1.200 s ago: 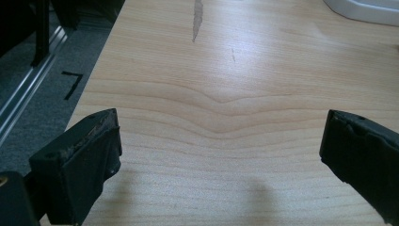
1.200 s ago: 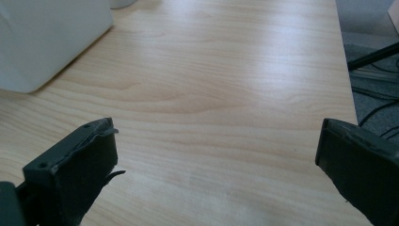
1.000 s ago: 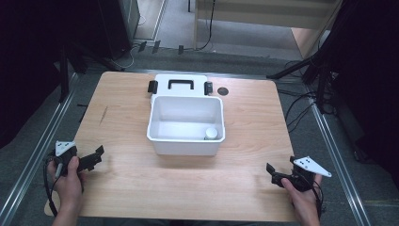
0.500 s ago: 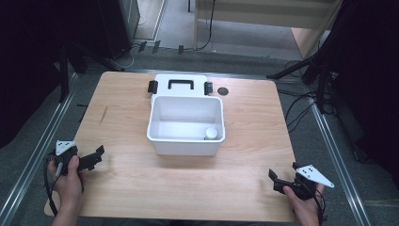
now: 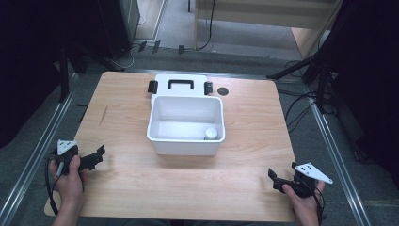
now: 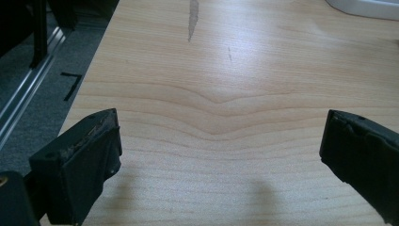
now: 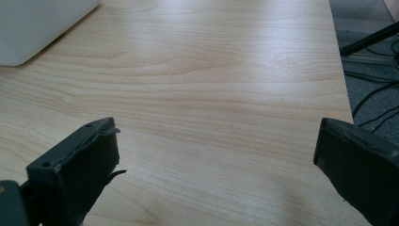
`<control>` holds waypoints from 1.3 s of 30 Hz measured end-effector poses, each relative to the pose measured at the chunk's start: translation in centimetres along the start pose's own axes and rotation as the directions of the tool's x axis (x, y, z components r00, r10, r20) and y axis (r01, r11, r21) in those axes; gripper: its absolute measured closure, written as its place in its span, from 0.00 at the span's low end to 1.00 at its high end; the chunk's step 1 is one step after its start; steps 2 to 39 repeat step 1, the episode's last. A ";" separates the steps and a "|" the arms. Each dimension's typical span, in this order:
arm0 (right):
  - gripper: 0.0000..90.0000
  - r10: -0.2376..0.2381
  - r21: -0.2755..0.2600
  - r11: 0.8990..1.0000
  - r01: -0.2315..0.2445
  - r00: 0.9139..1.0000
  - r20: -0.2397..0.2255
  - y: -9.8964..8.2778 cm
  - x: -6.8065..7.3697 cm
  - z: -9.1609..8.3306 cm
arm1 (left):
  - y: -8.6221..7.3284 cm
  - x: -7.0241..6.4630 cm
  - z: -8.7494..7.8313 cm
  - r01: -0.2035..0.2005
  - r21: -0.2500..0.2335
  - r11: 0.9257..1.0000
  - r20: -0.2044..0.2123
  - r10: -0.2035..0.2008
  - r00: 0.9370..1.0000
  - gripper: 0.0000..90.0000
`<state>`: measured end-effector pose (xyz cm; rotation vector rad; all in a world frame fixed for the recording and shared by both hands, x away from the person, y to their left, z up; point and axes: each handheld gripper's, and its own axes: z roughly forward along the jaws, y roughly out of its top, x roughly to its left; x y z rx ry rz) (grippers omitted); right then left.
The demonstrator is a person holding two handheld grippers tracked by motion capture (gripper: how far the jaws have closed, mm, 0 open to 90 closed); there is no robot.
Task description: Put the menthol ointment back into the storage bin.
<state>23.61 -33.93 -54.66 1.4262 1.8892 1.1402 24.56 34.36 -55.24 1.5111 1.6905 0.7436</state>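
Since a second ago the right gripper [image 5: 277, 181] has slid back toward the near edge of the table [image 5: 263, 122], and it now hovers low by the near right corner, held in the person's right hand [image 5: 303, 200]. Its jaws stand wide apart with nothing between them; the right gripper view looks over bare wood past its own jaws [image 7: 214, 155]. Over on the near left, the left gripper [image 5: 96, 157] has barely shifted. It sits in the left hand [image 5: 69, 176] close to the table's left edge, jaws likewise spread and empty, and the left gripper view [image 6: 221, 150] shows plain wood grain between them.

Both grippers are well apart from the white bin [image 5: 186, 141], which stands around the middle of the table, open at the top. Inside it, in its near right corner, a small white jar [image 5: 211, 133] stands upright. Just behind the bin, touching its far wall or very nearly so, lies the white lid [image 5: 181, 84] with a black handle and black latches at either end. A small dark round mark [image 5: 222, 91] sits on the wood just right of the lid.
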 end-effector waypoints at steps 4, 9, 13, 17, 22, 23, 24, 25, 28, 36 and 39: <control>0.01 0.002 0.006 1.000 -0.002 1.000 -0.001 0.0 0.0 0.1 | 0.0 0.0 0.0 0.001 -0.004 1.000 0.000 -0.001 1.000 0.00; 0.01 0.002 0.006 1.000 -0.002 1.000 -0.001 0.0 0.0 0.1 | 0.0 0.0 0.0 0.001 -0.004 1.000 0.000 -0.001 1.000 0.00; 0.01 0.002 0.006 1.000 -0.002 1.000 -0.001 0.0 0.0 0.1 | 0.0 0.0 0.0 0.001 -0.004 1.000 0.000 -0.001 1.000 0.00; 0.01 0.002 0.006 1.000 -0.002 1.000 -0.001 0.0 0.0 0.1 | 0.0 0.0 0.0 0.001 -0.004 1.000 0.000 -0.001 1.000 0.00; 0.01 0.002 0.006 1.000 -0.002 1.000 -0.001 0.0 0.0 0.1 | 0.0 0.0 0.0 0.001 -0.004 1.000 0.000 -0.001 1.000 0.00; 0.01 0.002 0.006 1.000 -0.002 1.000 -0.001 0.0 0.0 0.1 | 0.0 0.0 0.0 0.001 -0.004 1.000 0.000 -0.001 1.000 0.00; 0.01 0.002 0.006 1.000 -0.002 1.000 -0.001 0.0 0.0 0.1 | 0.0 0.0 0.0 0.001 -0.004 1.000 0.000 -0.001 1.000 0.00; 0.01 0.002 0.006 1.000 -0.002 1.000 -0.001 0.0 0.0 0.1 | 0.0 0.0 0.0 0.001 -0.004 1.000 0.000 -0.001 1.000 0.00; 0.01 0.002 0.006 1.000 -0.002 1.000 -0.001 0.0 0.0 0.1 | 0.0 0.0 0.0 0.001 -0.004 1.000 0.000 -0.001 1.000 0.00; 0.01 0.002 0.006 1.000 -0.002 1.000 -0.001 0.0 0.0 0.1 | 0.0 0.0 0.0 0.001 -0.004 1.000 0.000 -0.001 1.000 0.00; 0.01 0.002 0.006 1.000 -0.002 1.000 -0.001 0.0 0.0 0.1 | 0.0 0.0 0.0 0.001 -0.004 1.000 0.000 -0.001 1.000 0.00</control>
